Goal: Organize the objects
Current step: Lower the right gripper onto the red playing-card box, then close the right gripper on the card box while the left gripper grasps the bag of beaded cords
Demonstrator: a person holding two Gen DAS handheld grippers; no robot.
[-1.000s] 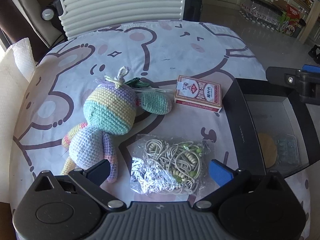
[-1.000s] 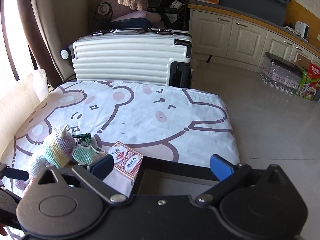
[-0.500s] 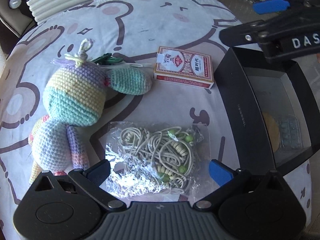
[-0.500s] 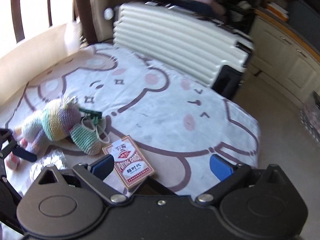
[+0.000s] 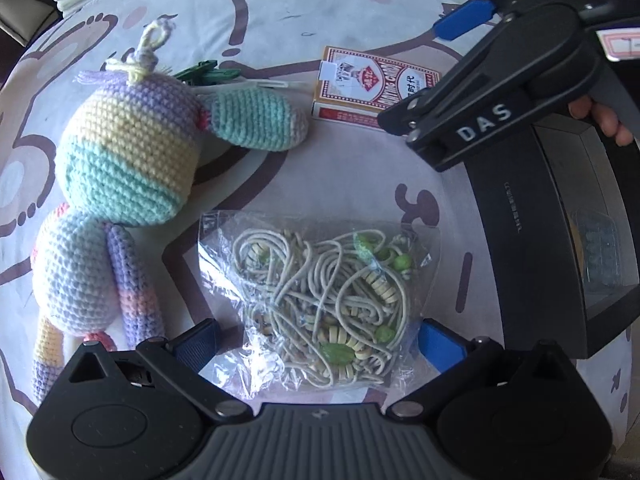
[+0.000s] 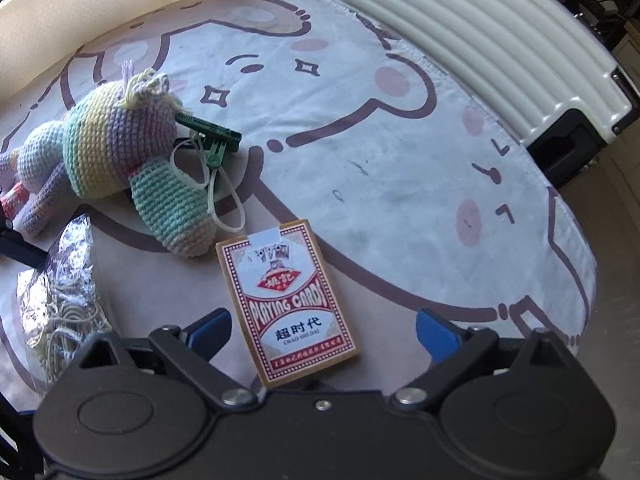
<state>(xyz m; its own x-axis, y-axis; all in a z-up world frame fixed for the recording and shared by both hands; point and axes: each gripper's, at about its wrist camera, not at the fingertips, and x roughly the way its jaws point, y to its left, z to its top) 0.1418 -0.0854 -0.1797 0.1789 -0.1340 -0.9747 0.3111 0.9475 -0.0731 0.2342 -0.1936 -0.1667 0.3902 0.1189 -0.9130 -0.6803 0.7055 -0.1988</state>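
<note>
A clear bag of beaded cords (image 5: 320, 300) lies on the bear-print cloth, between the open fingers of my left gripper (image 5: 316, 340); it also shows in the right wrist view (image 6: 60, 300). A red box of playing cards (image 6: 288, 304) lies between the open fingers of my right gripper (image 6: 324, 328); it also shows in the left wrist view (image 5: 372, 84). A pastel crochet toy (image 5: 124, 168) lies to the left, also seen in the right wrist view (image 6: 120, 160). A green clip (image 6: 208, 132) with a white cable tie sits behind it.
A black open box (image 5: 560, 240) stands at the right of the cloth with a few small items inside. A white ribbed suitcase (image 6: 480, 40) stands behind the table. The table edge drops to the floor at the right.
My left gripper has come down closer over the bag of cords. My right gripper has swung left and down from above the black box to over the playing cards.
</note>
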